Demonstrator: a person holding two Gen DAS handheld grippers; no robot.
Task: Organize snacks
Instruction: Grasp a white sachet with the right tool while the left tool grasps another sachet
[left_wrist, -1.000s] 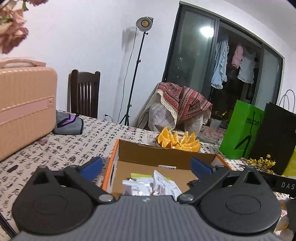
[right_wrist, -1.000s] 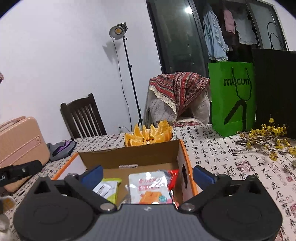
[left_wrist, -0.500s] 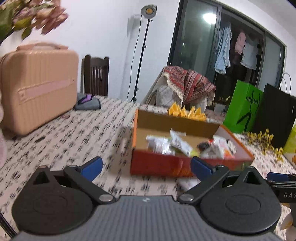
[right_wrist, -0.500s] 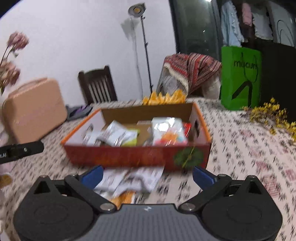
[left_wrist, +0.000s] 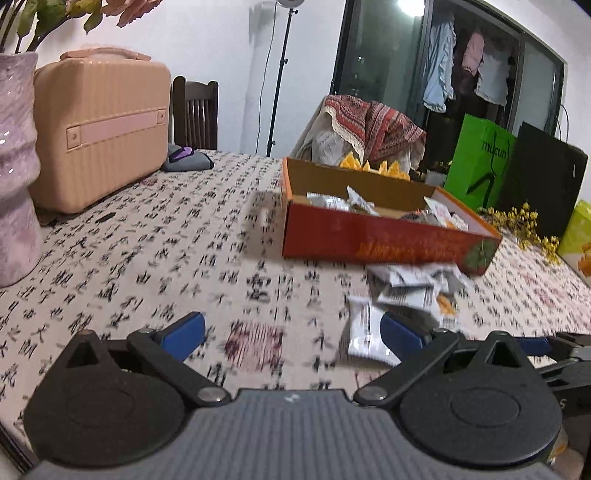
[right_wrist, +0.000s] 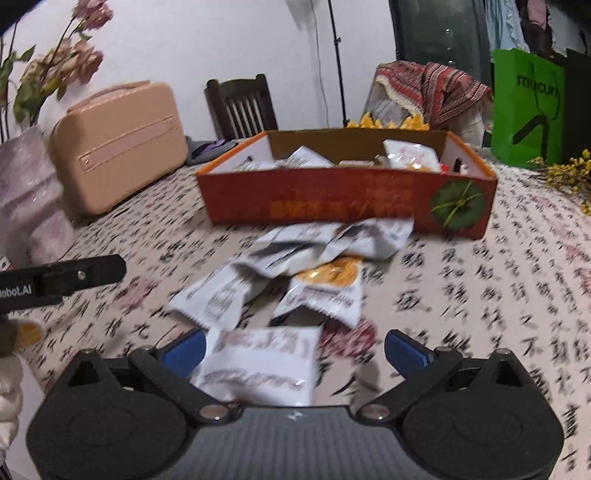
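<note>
Snack packets lie on the bench in front of the box.

The right gripper (right_wrist: 293, 350) has its jaws spread wide, and a white snack packet (right_wrist: 258, 363) lies between them, not pinched. More snack packets (right_wrist: 317, 254) sit in a pile just beside the orange box (right_wrist: 347, 201). The box holds other packets (right_wrist: 410, 155). The left gripper (left_wrist: 291, 330) has its jaws spread too, over bare bench (left_wrist: 147, 236), with the pile off to its right side.
</note>
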